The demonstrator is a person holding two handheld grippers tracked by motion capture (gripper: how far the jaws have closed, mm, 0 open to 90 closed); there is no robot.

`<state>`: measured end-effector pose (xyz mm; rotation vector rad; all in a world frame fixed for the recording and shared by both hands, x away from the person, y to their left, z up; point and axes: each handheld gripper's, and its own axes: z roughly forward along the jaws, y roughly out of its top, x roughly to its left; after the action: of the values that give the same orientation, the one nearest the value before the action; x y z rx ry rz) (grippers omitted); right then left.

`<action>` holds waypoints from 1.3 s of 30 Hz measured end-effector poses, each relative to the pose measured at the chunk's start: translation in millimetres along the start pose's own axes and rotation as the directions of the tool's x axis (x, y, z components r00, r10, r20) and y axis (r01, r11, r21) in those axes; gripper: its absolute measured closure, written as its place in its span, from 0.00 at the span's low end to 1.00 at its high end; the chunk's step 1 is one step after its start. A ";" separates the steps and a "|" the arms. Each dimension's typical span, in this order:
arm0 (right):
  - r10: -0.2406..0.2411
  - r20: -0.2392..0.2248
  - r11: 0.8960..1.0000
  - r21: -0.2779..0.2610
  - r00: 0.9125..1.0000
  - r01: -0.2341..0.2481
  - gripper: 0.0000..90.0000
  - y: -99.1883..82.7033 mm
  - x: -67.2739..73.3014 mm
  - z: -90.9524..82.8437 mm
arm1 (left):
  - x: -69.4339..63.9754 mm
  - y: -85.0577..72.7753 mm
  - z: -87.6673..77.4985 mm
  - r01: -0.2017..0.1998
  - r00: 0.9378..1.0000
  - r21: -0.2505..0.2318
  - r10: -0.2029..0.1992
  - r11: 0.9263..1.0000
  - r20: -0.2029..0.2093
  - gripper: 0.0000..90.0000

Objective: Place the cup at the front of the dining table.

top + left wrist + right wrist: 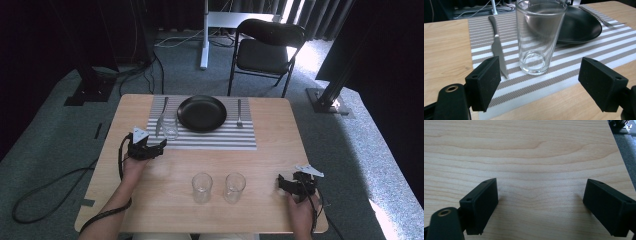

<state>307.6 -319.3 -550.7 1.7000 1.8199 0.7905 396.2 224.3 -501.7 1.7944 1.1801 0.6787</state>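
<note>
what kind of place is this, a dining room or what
Probably a lab or studio staged as a dining spot: a wooden table with a striped placemat, among floor cables, dark curtains and a folding chair.

Both grippers are black. The left gripper [161,145] carries a grey three-cornered plate [139,134] on top, and a black cable [50,186] trails from its rear. The right gripper [279,183] bears a like plate [310,171]. Each jaw ends in a blocky matt pad [484,82] with small screw holes; a brass-ringed hole [451,88] sits beside the left-hand pad.
</note>
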 end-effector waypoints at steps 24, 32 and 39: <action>-0.001 0.000 1.000 -0.001 1.000 0.001 0.13 0.0 -0.1 0.0 | 9.4 -39.7 -45.3 0.024 0.999 0.012 -0.024 1.000 -0.024 0.21; -0.001 0.000 1.000 -0.001 1.000 0.001 0.13 0.0 0.0 0.0 | 18.4 -52.7 -58.9 0.033 0.998 0.014 -0.032 0.999 -0.046 0.21; -0.001 0.000 1.000 -0.001 1.000 0.001 0.13 0.0 0.0 0.0 | 25.6 -60.7 -72.8 0.031 0.997 0.025 -0.029 0.999 -0.076 0.21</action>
<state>307.7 -319.3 -550.8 1.6987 1.8196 0.7905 321.3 285.0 -520.1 1.7822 1.2689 0.7218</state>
